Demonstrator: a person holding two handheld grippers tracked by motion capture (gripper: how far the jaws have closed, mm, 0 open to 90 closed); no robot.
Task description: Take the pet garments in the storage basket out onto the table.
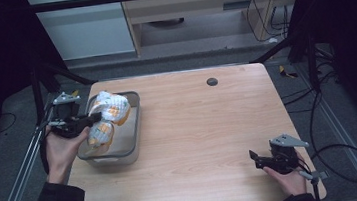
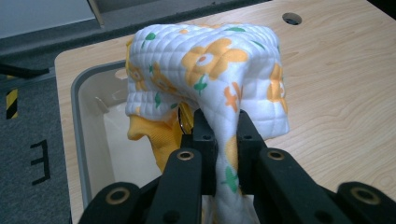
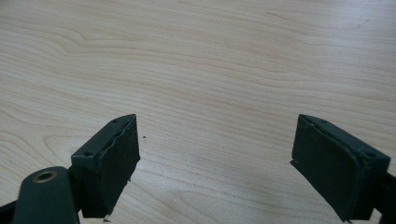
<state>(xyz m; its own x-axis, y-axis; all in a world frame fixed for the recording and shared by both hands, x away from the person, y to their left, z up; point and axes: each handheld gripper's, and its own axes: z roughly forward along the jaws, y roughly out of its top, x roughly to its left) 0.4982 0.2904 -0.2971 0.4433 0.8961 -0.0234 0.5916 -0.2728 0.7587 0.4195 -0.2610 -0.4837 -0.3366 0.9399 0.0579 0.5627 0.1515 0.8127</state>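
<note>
A quilted white cloth (image 1: 110,112) with orange flowers and an orange lining hangs over a grey bin (image 1: 133,148) at the table's left. My left gripper (image 1: 94,118) is shut on a fold of that cloth. In the left gripper view the cloth (image 2: 210,70) bulges above the jaws, pinched between the pads, with the bin (image 2: 81,121) below it. My right gripper (image 1: 254,159) rests near the table's front right corner, held by a hand. Its jaws stand wide apart over bare wood, and the gripper (image 3: 215,154) holds nothing.
The wooden table (image 1: 199,128) has a dark round hole (image 1: 211,81) near its far edge. Metal frame rails run along both sides, and cables lie on the floor at the right.
</note>
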